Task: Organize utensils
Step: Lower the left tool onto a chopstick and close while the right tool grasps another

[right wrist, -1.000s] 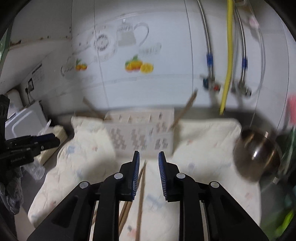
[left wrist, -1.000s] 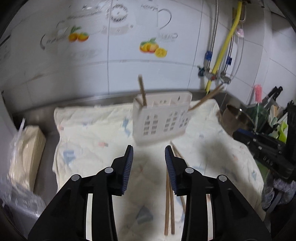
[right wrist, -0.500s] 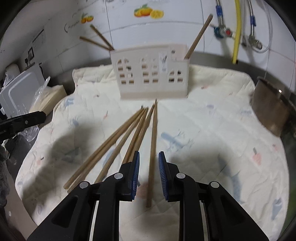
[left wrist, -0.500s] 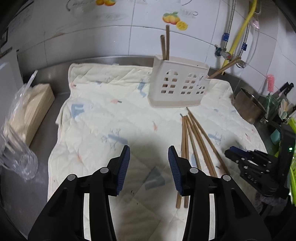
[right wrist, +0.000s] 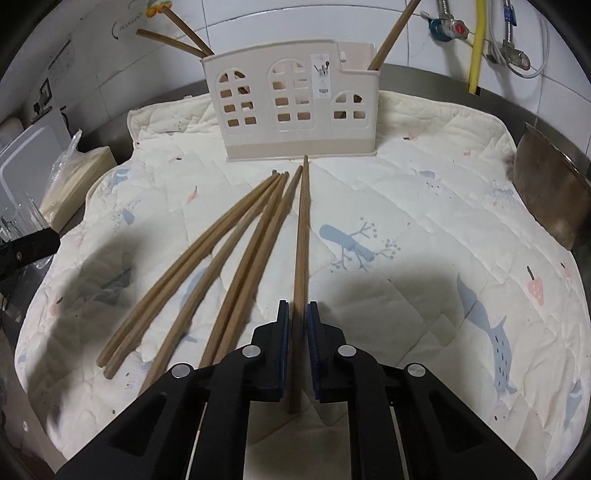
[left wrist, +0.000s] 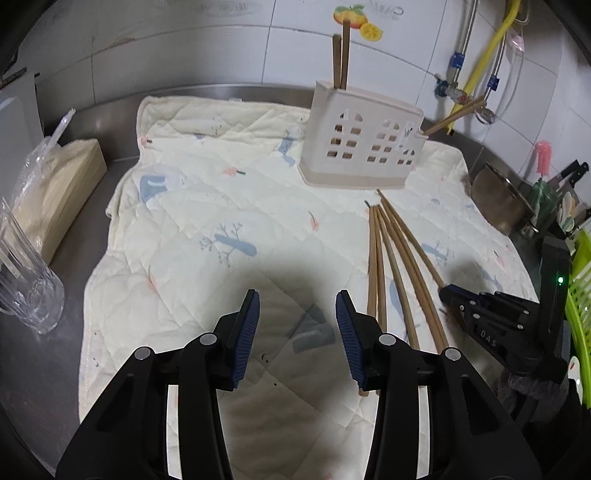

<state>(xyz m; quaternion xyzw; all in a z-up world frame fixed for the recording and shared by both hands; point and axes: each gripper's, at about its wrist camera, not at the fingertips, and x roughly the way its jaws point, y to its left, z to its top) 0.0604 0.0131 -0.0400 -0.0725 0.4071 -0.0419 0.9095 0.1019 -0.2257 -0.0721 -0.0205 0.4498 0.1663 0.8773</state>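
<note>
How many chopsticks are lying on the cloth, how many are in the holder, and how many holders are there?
Chopsticks lying on the cloth: 6
Chopsticks in the holder: 3
Holder: 1
Total: 10

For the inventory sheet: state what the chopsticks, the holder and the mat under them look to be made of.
Chopsticks: apparently wood or bamboo, matte brown, with faint lengthwise grain.
Holder: likely moulded plastic, smooth beige, with cleanly cut window-shaped openings and a darker base band.
Mat: quilted fabric, soft cream with printed whales and trees; stitched diamond lines and puckering show.
</note>
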